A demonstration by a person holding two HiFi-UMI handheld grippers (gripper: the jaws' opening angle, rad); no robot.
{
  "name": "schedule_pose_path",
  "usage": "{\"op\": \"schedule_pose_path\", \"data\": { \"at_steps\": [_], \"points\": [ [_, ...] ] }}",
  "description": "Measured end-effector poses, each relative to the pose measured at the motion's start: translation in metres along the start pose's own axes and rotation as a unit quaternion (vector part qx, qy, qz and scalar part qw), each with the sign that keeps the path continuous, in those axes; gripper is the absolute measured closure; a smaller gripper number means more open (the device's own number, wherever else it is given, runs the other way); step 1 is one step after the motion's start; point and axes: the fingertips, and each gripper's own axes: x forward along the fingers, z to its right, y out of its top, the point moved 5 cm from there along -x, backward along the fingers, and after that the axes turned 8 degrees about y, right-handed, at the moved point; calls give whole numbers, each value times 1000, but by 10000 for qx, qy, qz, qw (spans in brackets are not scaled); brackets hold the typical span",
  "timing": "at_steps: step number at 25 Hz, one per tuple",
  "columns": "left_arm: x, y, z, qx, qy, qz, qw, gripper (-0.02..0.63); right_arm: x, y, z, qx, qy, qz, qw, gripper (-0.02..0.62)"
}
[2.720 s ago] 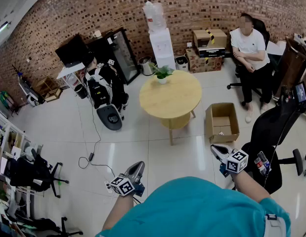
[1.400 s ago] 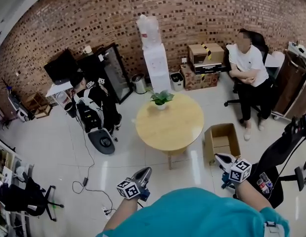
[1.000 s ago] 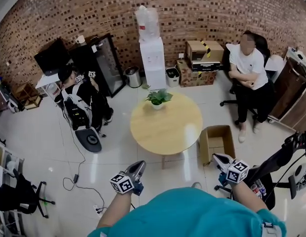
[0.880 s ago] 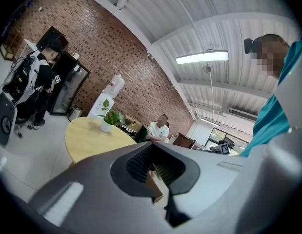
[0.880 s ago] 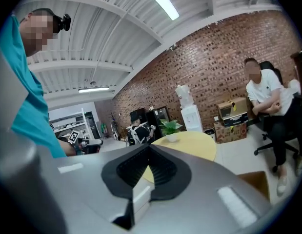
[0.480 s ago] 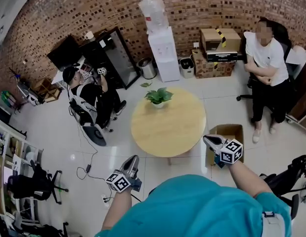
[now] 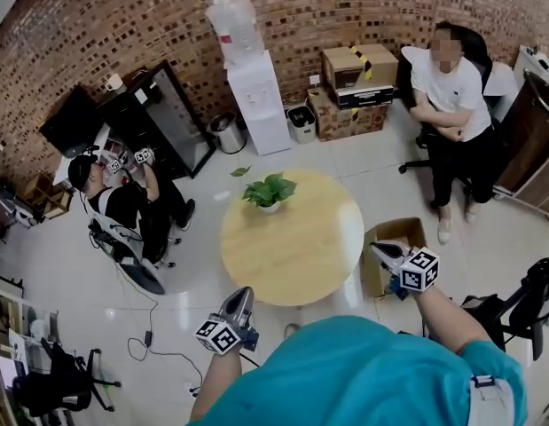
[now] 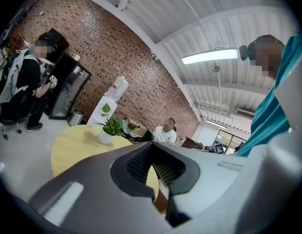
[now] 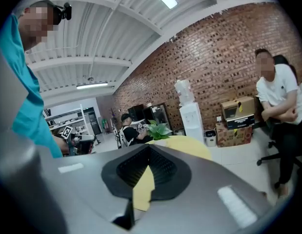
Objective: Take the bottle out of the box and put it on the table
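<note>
Held the right claw [image 7: 379, 249] pressed together at the lower right of the head view, with nothing between its pads; saw only a sliver of yellow tabletop through the slit in the right gripper view. Held the left claw [image 7: 246, 294] likewise closed and empty at lower centre, near the bottom edge of the round table [image 7: 296, 257]. Found the open cardboard box [image 7: 408, 231] on the floor just right of the table, directly behind the right claw in the picture, so judged the right hand much the nearer, and saw the left claw well apart from it, across the table's lower edge. Could not make out the bottle inside the box from any view, so could not tell its long axis or whether upright. Judged a reach down into the opening to be needed, with the jaws spread first. Read no brand or label anywhere: only square black-and-white patterns on the marker cube [image 7: 419, 271] and yellow-and-black tape on the cartons [image 7: 349, 65] by the upper right wall, with any print too small to read.
</note>
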Motion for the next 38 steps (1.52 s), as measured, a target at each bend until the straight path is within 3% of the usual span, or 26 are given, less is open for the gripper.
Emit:
{"op": "schedule_pose_path", "data": {
  "at_steps": [5,8,10,16,19,21,24,30,34,38],
  "points": [
    [7,51,-71,80,-693,-593,9958,606,36,22,-2,509,-1224,99,9911,594],
    [50,93,-87,56,-960,-793,9922,606,50,43,40,671,-1740,-45,9824,594],
    [90,83,-74,67,-1200,-968,9880,606,25,27,80,741,-2053,-206,9757,594],
    [265,-106,-44,254,-1403,-1519,9781,606,-80,-184,301,1123,-2394,-165,9643,592],
    [348,-163,2,416,-1594,-1787,9700,606,-120,-247,377,1325,-2352,-200,9627,591],
    [399,-199,30,477,-1851,-2049,9599,606,-135,-293,418,1466,-2331,-315,9608,586],
    [471,-275,38,739,-2234,-2673,9344,606,-126,-392,472,1849,-2280,-561,9543,563],
    [564,-480,-3,1469,-2530,-3925,8720,606,-89,-602,546,2699,-2234,-1117,9299,497],
    [588,-588,-24,1542,-2136,-4609,8474,606,-77,-672,561,3289,-2167,-1174,9117,443],
    [610,-677,-53,1846,-1815,-5125,8187,606,-55,-721,579,3221,-2072,-1370,9135,426]
  ]
}}
